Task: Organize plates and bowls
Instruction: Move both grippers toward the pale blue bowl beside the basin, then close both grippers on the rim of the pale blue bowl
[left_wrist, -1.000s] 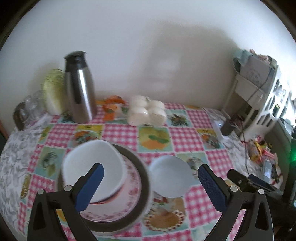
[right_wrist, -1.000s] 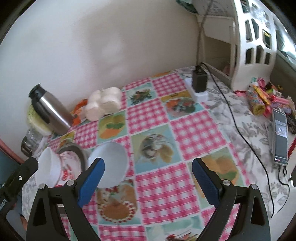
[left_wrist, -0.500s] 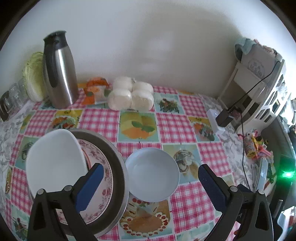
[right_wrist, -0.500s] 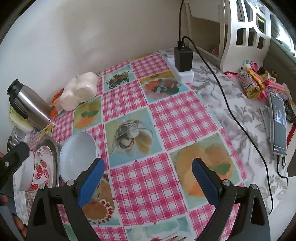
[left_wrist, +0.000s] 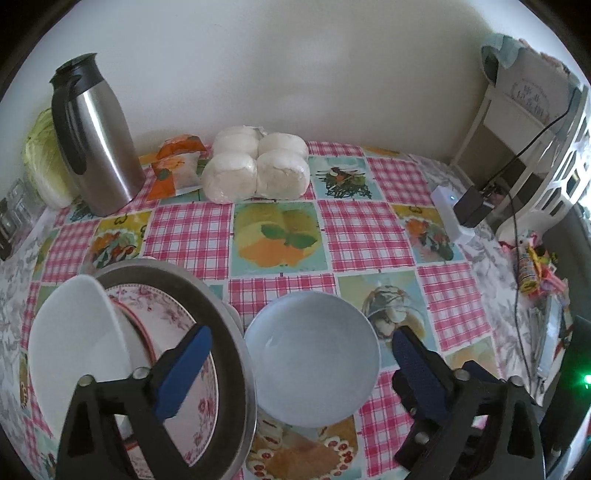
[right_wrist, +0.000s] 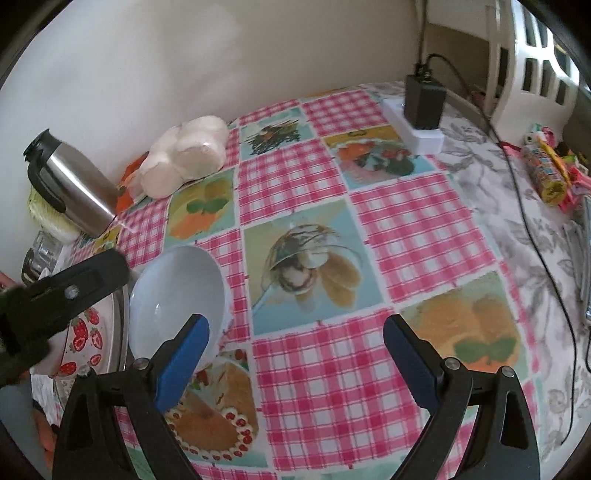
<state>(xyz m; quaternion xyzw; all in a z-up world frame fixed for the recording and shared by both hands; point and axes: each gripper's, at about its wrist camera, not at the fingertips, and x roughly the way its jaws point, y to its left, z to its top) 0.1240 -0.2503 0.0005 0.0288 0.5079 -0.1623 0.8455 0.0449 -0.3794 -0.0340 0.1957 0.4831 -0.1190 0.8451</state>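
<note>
1. Checked pink cloth with fruit and food pictures covers the desk (left_wrist: 365, 236), which stands against a pale wall; we see a steel flask (left_wrist: 94, 140), a pack of white buns (left_wrist: 255, 170) and a power strip with a black charger (right_wrist: 421, 110) along its far side.
2. We hold the left gripper (left_wrist: 299, 354) tilted steeply down over the near edge of the desk. Its blue fingers (left_wrist: 184, 369) stand wide apart and have just been closing a little; the pads press on nothing.
3. A pale blue bowl (left_wrist: 314, 362) sits upright on the cloth between those fingers, apart from both pads.
4. Just left of that bowl lies a stack: a grey-rimmed plate (left_wrist: 221, 332) carrying a floral plate (left_wrist: 195, 406), with a white bowl (left_wrist: 74, 354) resting tilted on top. The left finger hangs over this stack.
5. We hold the right gripper (right_wrist: 295, 354) pointed down as well, fingers (right_wrist: 406, 362) released and spread wide over bare cloth.
6. From the right wrist view, the pale blue bowl lies just behind the right gripper's left pad; whether they touch we cannot tell. The left gripper's black frame reaches in above the strawberry-patterned dish (right_wrist: 85, 339) at the left edge.
</note>
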